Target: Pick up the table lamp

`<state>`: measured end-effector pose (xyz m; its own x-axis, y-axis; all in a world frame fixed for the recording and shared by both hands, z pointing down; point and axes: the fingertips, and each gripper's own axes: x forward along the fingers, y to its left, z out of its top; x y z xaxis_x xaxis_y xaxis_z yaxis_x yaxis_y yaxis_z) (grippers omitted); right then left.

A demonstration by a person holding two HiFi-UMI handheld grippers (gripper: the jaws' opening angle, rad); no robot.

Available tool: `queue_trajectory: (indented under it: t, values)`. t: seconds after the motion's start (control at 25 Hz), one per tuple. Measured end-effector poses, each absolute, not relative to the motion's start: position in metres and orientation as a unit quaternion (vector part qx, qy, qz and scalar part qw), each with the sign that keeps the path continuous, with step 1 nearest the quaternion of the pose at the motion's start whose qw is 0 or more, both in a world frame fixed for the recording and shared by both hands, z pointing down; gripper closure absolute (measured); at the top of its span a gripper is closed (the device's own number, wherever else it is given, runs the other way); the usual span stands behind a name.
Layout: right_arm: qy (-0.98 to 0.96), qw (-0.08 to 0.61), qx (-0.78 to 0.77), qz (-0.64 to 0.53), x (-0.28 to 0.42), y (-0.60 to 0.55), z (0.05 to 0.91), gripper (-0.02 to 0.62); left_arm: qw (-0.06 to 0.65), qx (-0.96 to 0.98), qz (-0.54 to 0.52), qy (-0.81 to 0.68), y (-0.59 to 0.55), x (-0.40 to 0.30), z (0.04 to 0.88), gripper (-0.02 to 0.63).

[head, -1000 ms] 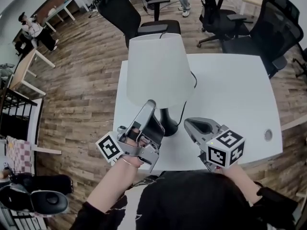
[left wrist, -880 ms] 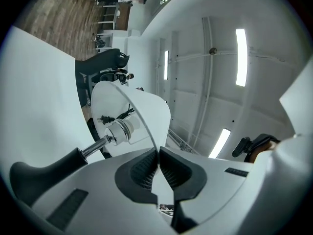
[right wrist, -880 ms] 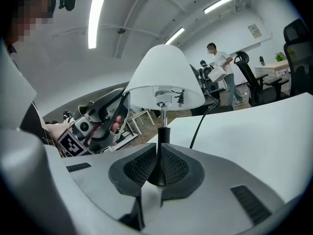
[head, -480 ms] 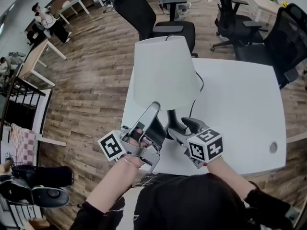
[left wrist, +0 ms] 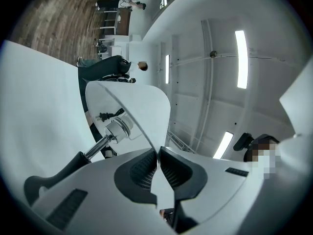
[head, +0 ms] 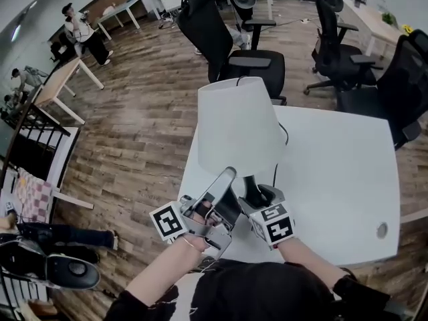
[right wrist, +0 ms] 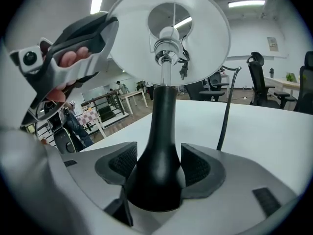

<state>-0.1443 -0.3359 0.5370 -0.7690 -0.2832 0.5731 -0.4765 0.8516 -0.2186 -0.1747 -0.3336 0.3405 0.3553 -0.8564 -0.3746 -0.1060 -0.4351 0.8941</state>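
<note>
The table lamp has a white shade point(head: 239, 132) and a black flared base point(head: 253, 194), and stands near the front left of the white table point(head: 334, 172). My left gripper point(head: 229, 172) is shut on the shade's lower rim, and in the left gripper view the thin shade edge point(left wrist: 142, 106) runs between its pads point(left wrist: 159, 160). My right gripper point(head: 262, 196) is low at the base with its jaws opening. In the right gripper view the black base point(right wrist: 159, 131) stands between the two pads point(right wrist: 159, 163), with the shade point(right wrist: 168, 33) overhead.
The lamp's black cord point(head: 275, 172) trails back over the table. A grommet hole point(head: 382, 230) is at the table's right front. Black office chairs point(head: 221, 39) point(head: 334, 25) point(head: 411, 79) stand behind the table. People point(head: 80, 29) are far off at the left, on the wooden floor.
My right gripper came down and to the left from the table's front edge to the lamp base, and its jaws opened round it. The left gripper kept its hold on the shade rim.
</note>
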Motion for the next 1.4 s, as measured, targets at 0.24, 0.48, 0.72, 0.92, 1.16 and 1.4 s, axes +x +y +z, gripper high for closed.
queue_trajectory:
  t: [0.24,0.48,0.72,0.92,1.16,1.4]
  values:
    - [-0.928,0.266,0.195,0.174,-0.142,-0.339,0.535,0.330,0.400,0.723,-0.449,-0.339,-0.333,-0.177,0.342,0.577]
    - [-0.929,0.253,0.194,0.186,-0.139,-0.340,0.532,0.351,0.394,0.736,-0.443,-0.328,-0.333,-0.173,0.336,0.578]
    - [-0.932,0.251,0.185,0.186,-0.134,-0.336,0.531,0.357,0.389,0.742,-0.442,-0.320,-0.328,-0.165,0.335,0.583]
    - [-0.936,0.247,0.177,0.177,-0.126,-0.336,0.519,0.359,0.372,0.752,-0.440,-0.320,-0.326,-0.155,0.323,0.583]
    - [-0.944,0.231,0.171,0.164,-0.108,-0.338,0.496,0.362,0.346,0.771,-0.427,-0.322,-0.324,-0.133,0.301,0.583]
    - [-0.951,0.213,0.165,0.151,-0.085,-0.345,0.473,0.364,0.321,0.792,-0.402,-0.327,-0.329,-0.106,0.277,0.583]
